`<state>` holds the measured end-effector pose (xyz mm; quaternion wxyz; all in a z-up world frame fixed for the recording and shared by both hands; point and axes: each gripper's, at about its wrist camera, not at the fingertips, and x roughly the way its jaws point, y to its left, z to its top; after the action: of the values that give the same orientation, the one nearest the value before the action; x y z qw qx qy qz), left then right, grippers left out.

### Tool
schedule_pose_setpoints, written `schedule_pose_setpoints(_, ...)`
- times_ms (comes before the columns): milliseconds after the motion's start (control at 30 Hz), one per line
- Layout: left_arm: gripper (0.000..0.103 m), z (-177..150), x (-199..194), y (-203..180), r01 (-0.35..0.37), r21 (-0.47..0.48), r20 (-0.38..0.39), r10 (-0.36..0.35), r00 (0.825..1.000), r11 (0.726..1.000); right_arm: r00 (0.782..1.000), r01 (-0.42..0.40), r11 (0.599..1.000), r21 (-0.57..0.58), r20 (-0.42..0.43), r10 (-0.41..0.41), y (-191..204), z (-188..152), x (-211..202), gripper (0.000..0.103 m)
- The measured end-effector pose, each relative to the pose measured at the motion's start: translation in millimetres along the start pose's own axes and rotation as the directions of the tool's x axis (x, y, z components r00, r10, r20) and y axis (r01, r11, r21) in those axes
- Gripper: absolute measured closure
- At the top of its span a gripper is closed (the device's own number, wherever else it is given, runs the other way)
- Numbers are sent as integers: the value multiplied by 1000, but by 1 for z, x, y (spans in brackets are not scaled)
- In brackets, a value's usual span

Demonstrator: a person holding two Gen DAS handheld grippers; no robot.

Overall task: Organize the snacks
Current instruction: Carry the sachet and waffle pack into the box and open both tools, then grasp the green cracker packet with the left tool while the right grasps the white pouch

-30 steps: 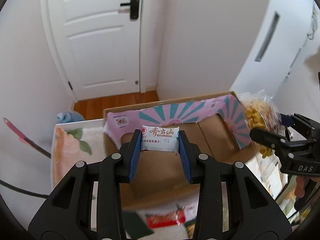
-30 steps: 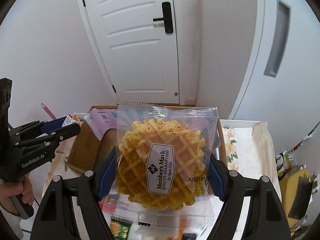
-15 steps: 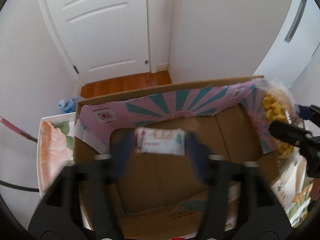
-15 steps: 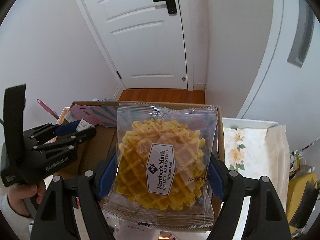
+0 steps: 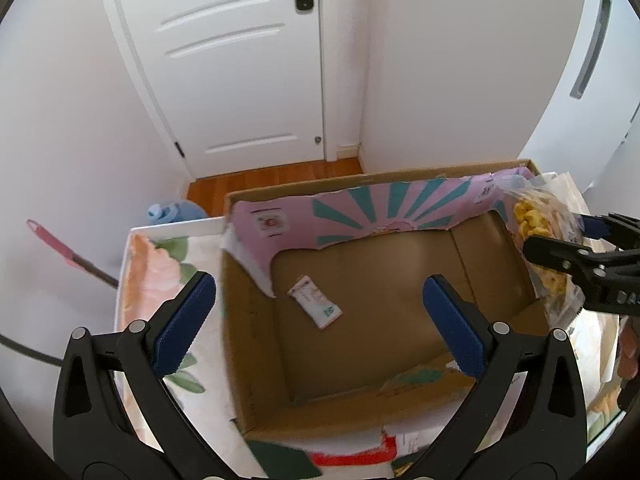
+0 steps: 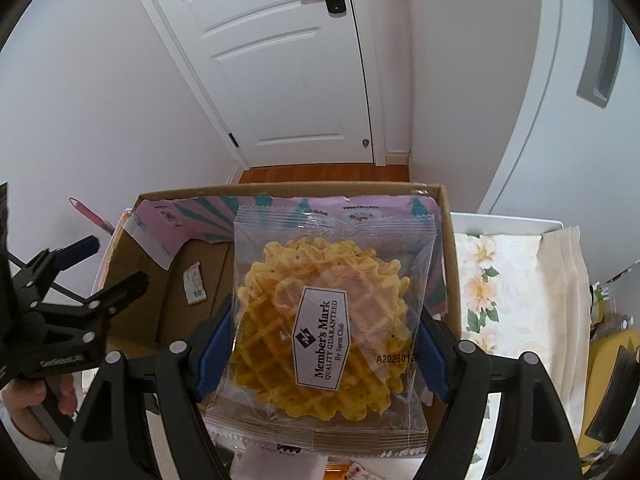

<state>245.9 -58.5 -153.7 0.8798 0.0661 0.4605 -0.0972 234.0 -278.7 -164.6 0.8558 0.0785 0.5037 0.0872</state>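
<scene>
Only R view: hand [image 6: 28, 400] on L gripper [image 6: 104, 264].

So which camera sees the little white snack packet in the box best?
The left wrist view: the small white packet lies unobstructed on the cardboard box floor, near the picture's middle. The right wrist view shows it smaller, off to the side.
</scene>
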Motion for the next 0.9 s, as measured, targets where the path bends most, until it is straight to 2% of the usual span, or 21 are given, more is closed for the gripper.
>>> schedule_pose_setpoints(300, 0, -8, -27, 23, -9, -29, 33, 10, 999, 1000, 999, 13, 1000, -10, -49, -13, 12, 12, 21, 28)
schedule_pose_setpoints(400, 0, -11, -34, 29, -14, -37, 40, 15, 999, 999, 998, 6, 1000, 9, -60, -5, 12, 13, 31, 23)
schedule_pose_setpoints(433, 0, -12, -37, 30, -16, -39, 43, 18, 999, 999, 998, 26, 999, 21, -53, -25, 10, 12, 33, 13)
schedule_pose_setpoints(500, 0, -15, -44, 34, -17, -48, 51, 19, 999, 999, 999, 24, 999, 41, -28, -23, 8, 10, 30, 8)
schedule_pose_setpoints(900, 0, -39, -85, 42, -2, -69, 88, 8, 996, 998, 996, 23, 998, 53, 80, -28, 12, -12, -23, 7)
